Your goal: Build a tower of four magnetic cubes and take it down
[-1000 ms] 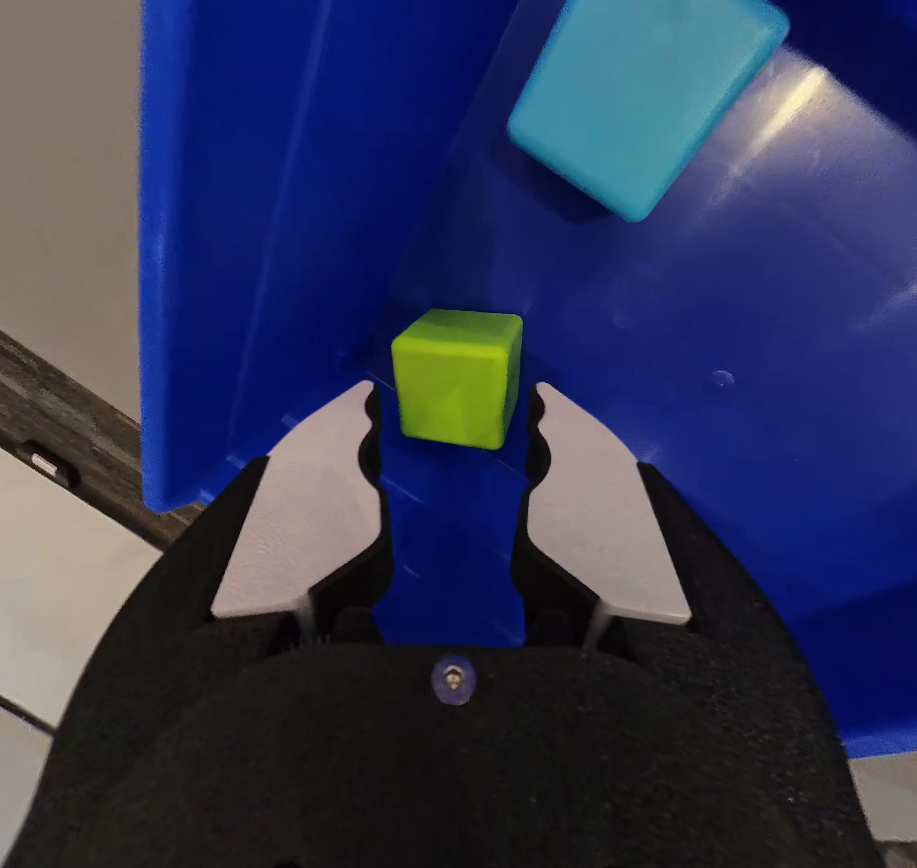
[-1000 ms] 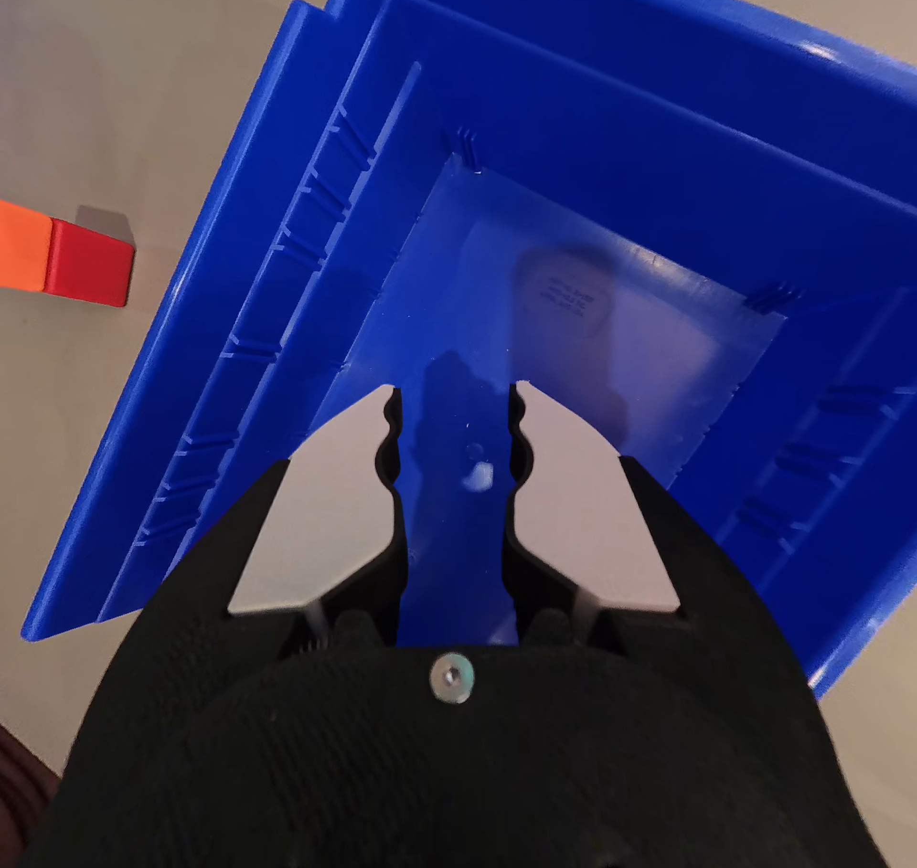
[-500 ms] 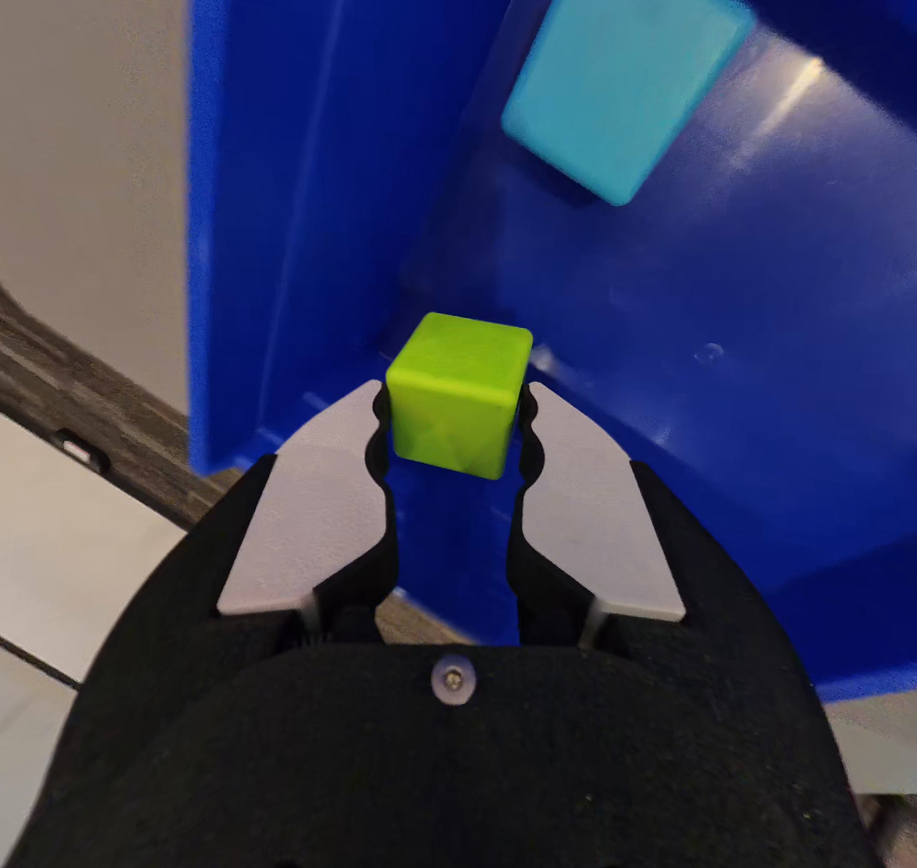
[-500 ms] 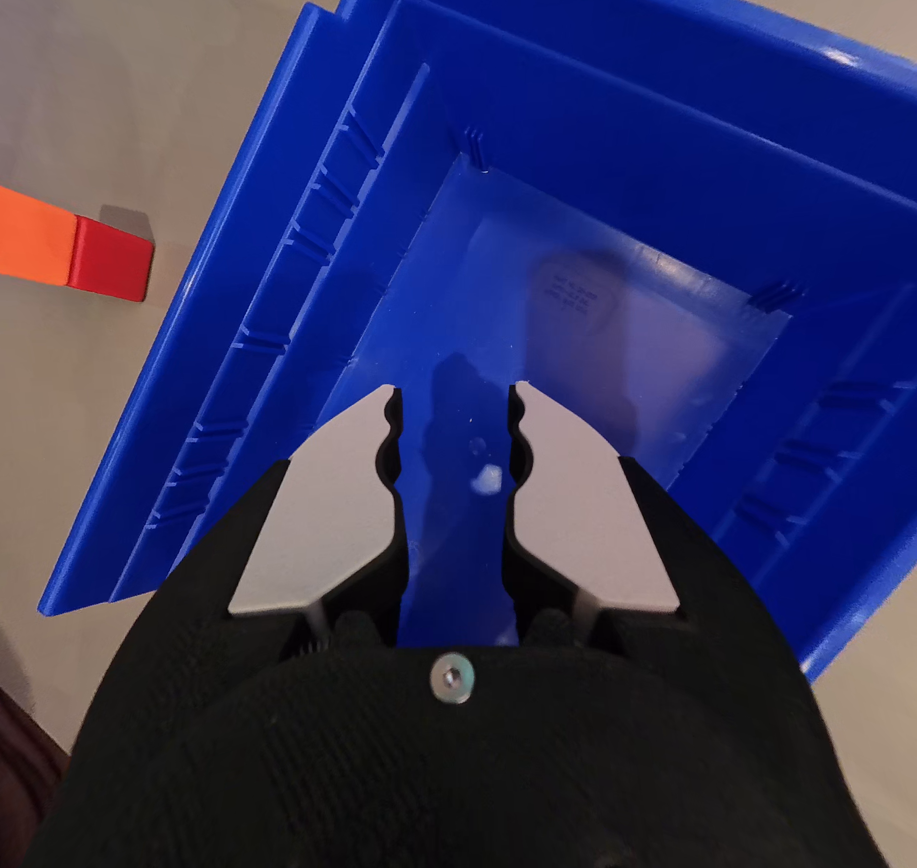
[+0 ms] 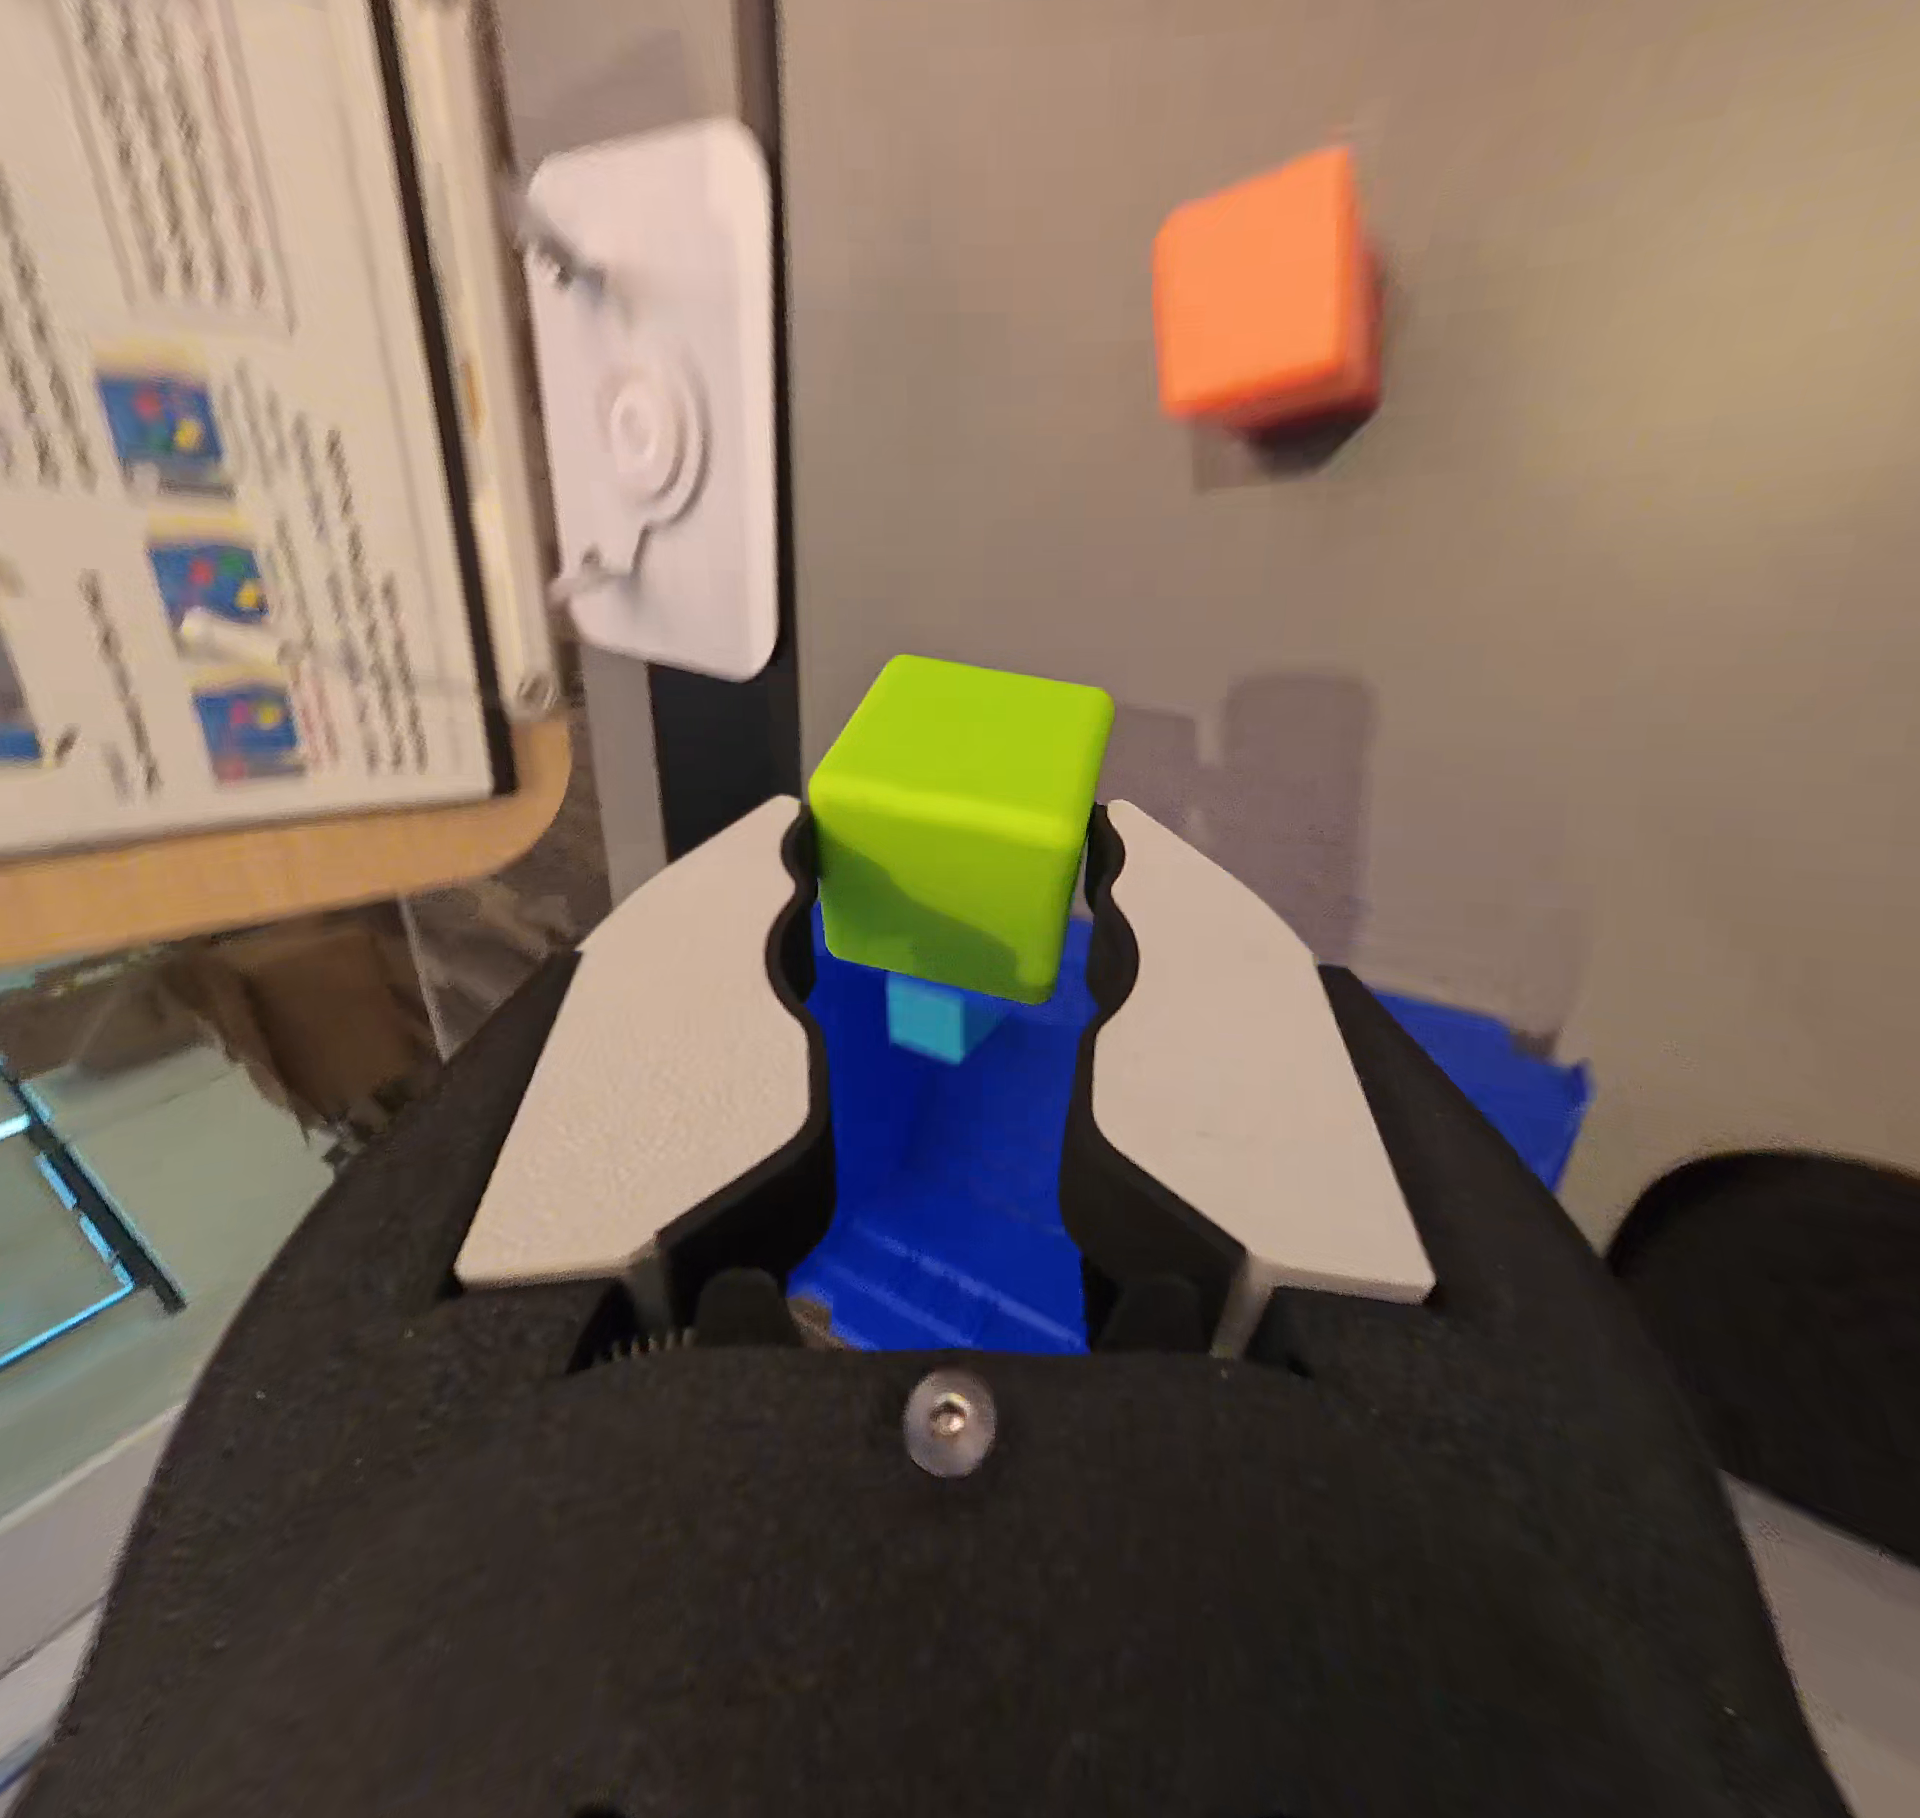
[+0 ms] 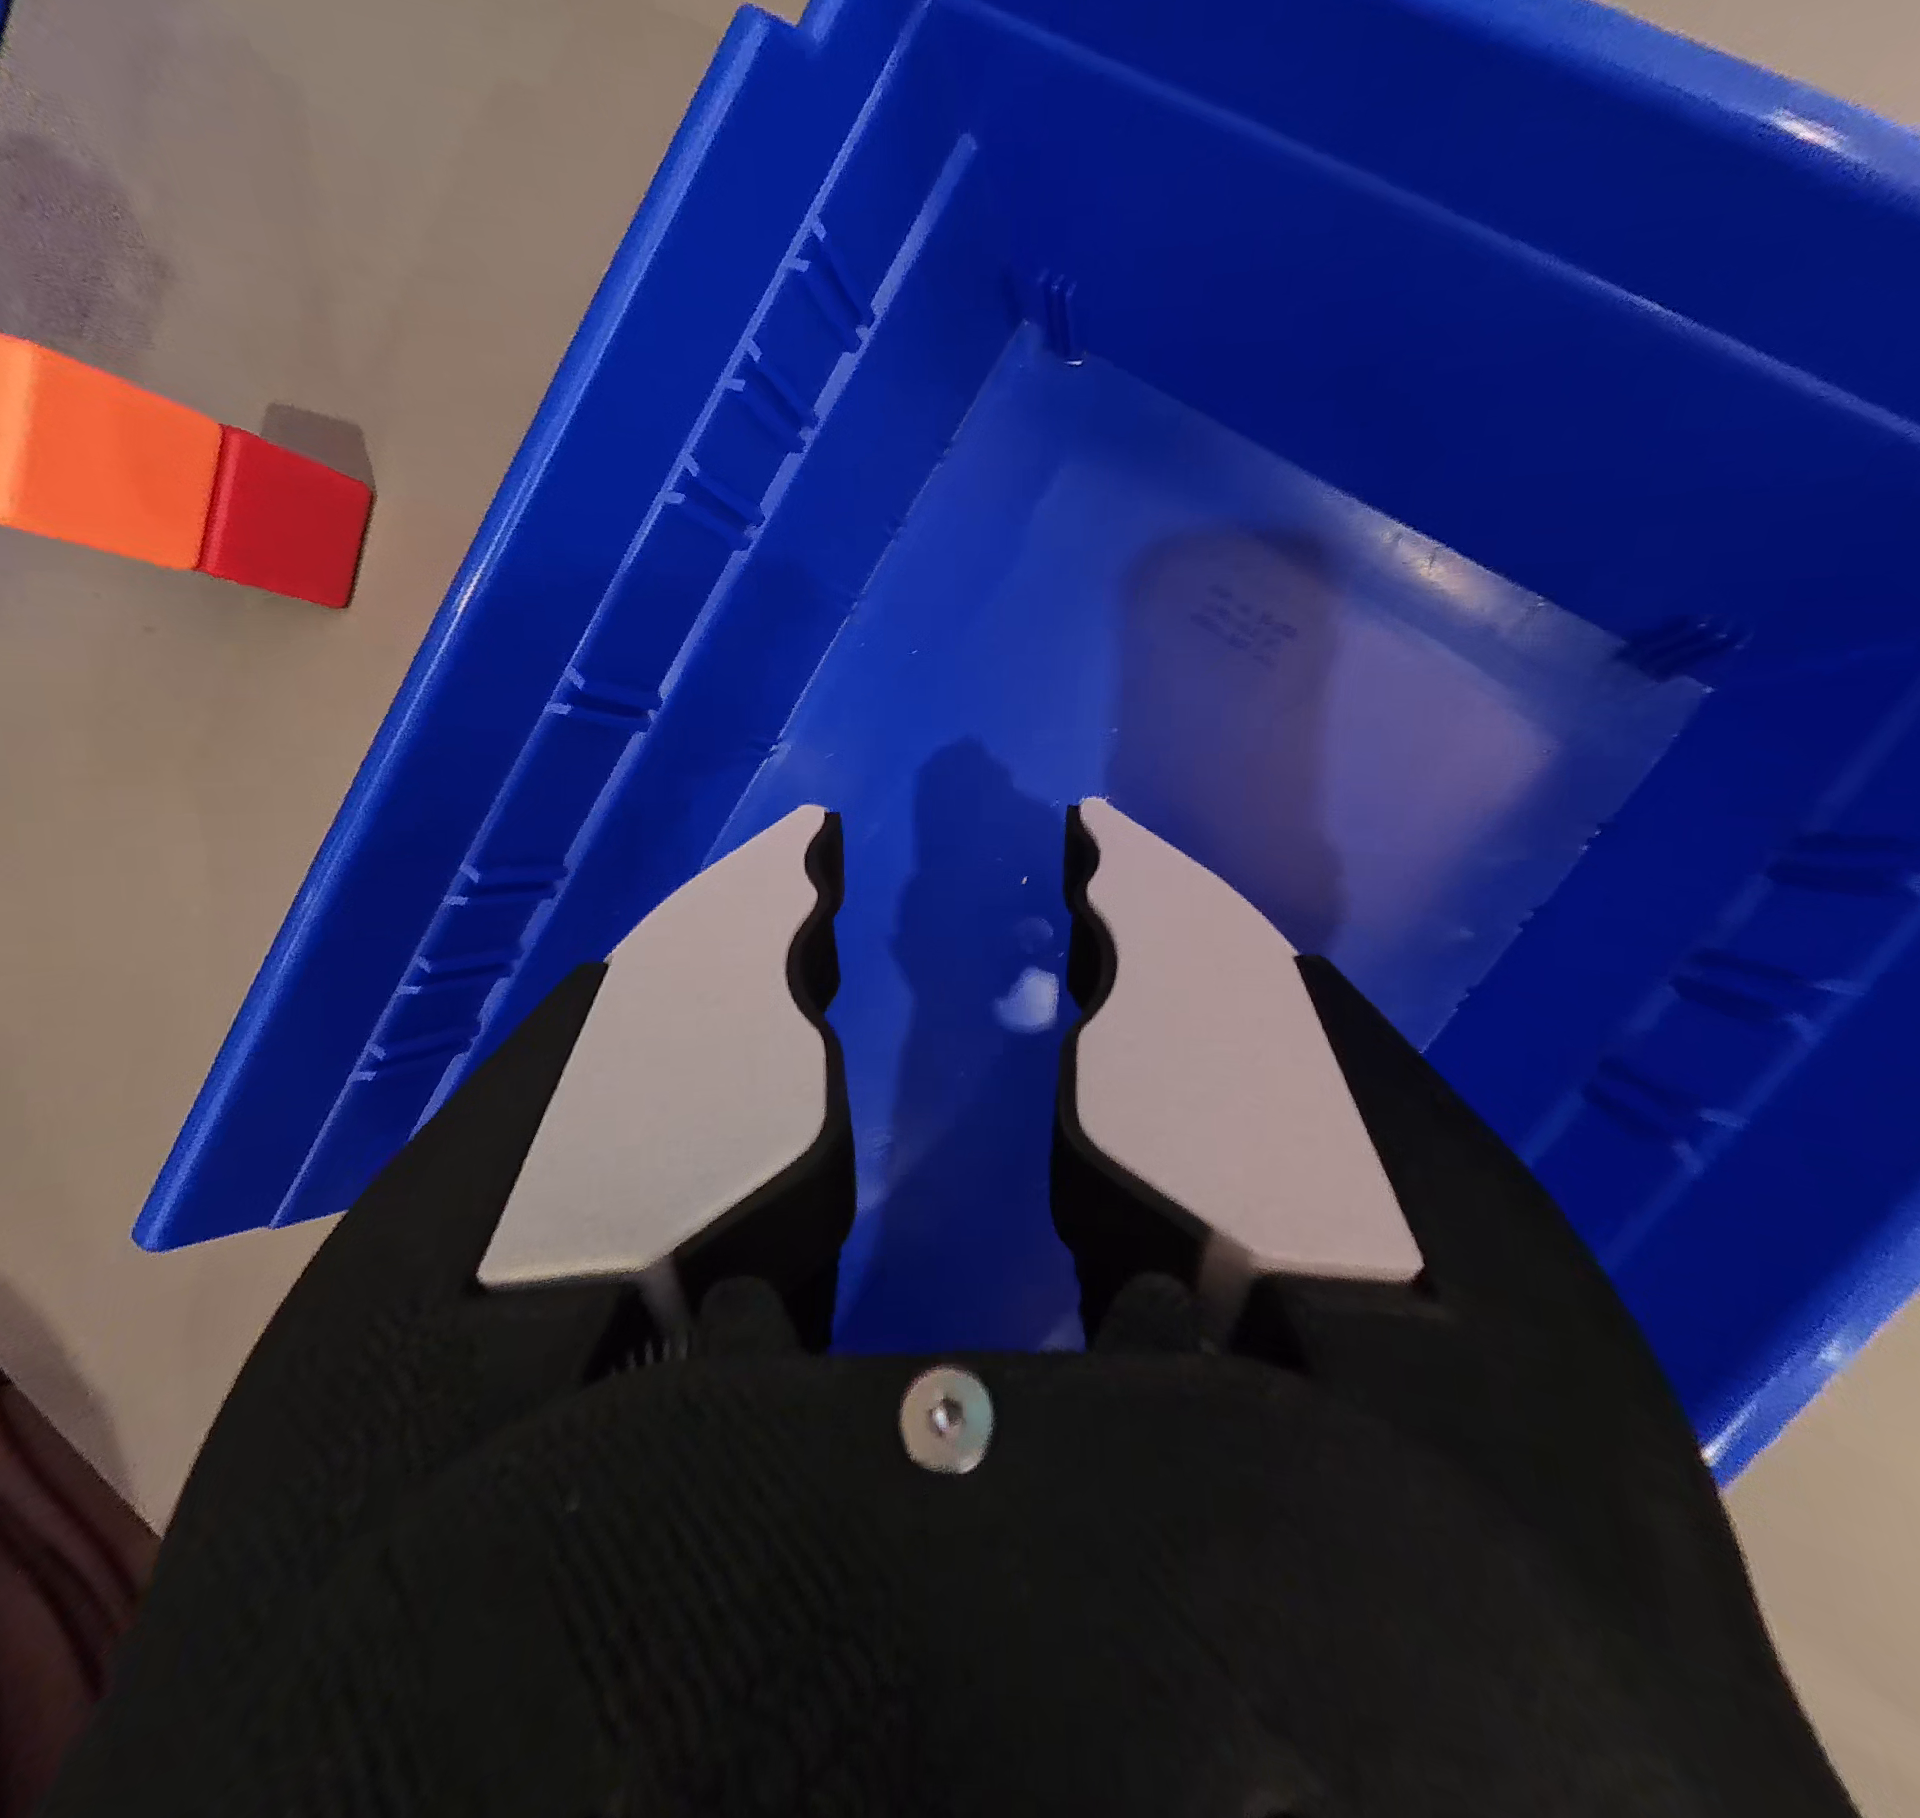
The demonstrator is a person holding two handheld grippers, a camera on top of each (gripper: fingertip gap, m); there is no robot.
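Your left claw (image 5: 948, 818) is pinching the green cube (image 5: 951, 833) between its two fingertips, the cube tilted a little and held clear above the blue bin (image 5: 940, 1176). Below it, seen through the gap between the fingers, a light blue cube (image 5: 928, 1022) lies on the floor of that bin. Up and to the right in the left wrist view, the orange cube (image 5: 1252, 288) sits on the grey desk (image 5: 1558, 521), with a sliver of the red cube (image 5: 1314, 423) showing beneath it; the two are stacked and touching. In the right wrist view the same pair shows from the side, orange cube (image 6: 99, 464) against red cube (image 6: 286, 521), standing on the desk (image 6: 260, 158) just beside the outer wall of a blue bin (image 6: 644, 542). Your right claw (image 6: 951, 818) is spread with nothing between the fingers, hanging over the bare bottom of that bin. At the left of the left wrist view there are a blurred clipboard with papers (image 5: 208, 366) and a white plastic plate (image 5: 665, 397). Part of your other, black tool body (image 5: 1787, 1332) shows at the lower right of that view.
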